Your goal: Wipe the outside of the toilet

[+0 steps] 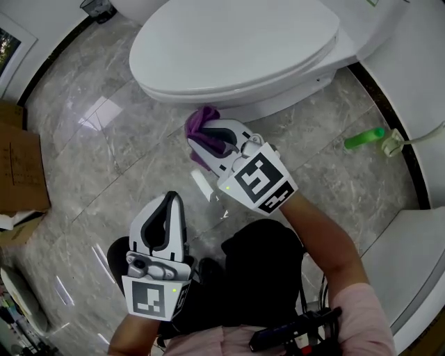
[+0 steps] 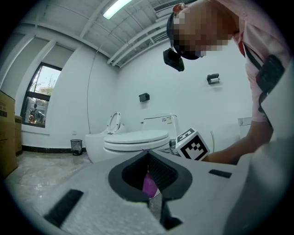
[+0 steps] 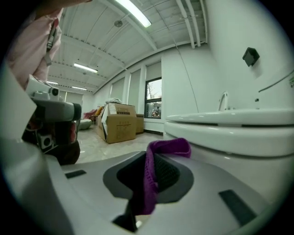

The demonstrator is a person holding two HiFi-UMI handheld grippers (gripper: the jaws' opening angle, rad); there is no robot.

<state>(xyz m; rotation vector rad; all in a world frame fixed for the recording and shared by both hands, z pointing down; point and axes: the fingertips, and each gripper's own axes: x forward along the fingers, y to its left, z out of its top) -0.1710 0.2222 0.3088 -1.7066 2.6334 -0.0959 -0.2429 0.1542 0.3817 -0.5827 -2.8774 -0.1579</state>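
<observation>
Toilet (image 1: 229, 49): white, glossy, lid down, standing on the grey marble floor (image 1: 104, 139). Purple cloth (image 1: 200, 122) is bunched right at the bowl's lower front, under the seat rim; can't confirm contact. Right gripper (image 1: 212, 139) is clamped on the cloth, arm stretched forward, jaws pointing at the bowl. Left gripper (image 1: 171, 201) has its jaws closed together on nothing, held low and back, well apart from the toilet. Green bottle (image 1: 363, 138) lies on the floor right of the base. Cardboard box (image 1: 21, 170) at left, black bin (image 1: 97, 8) by the wall, contents unreadable.
</observation>
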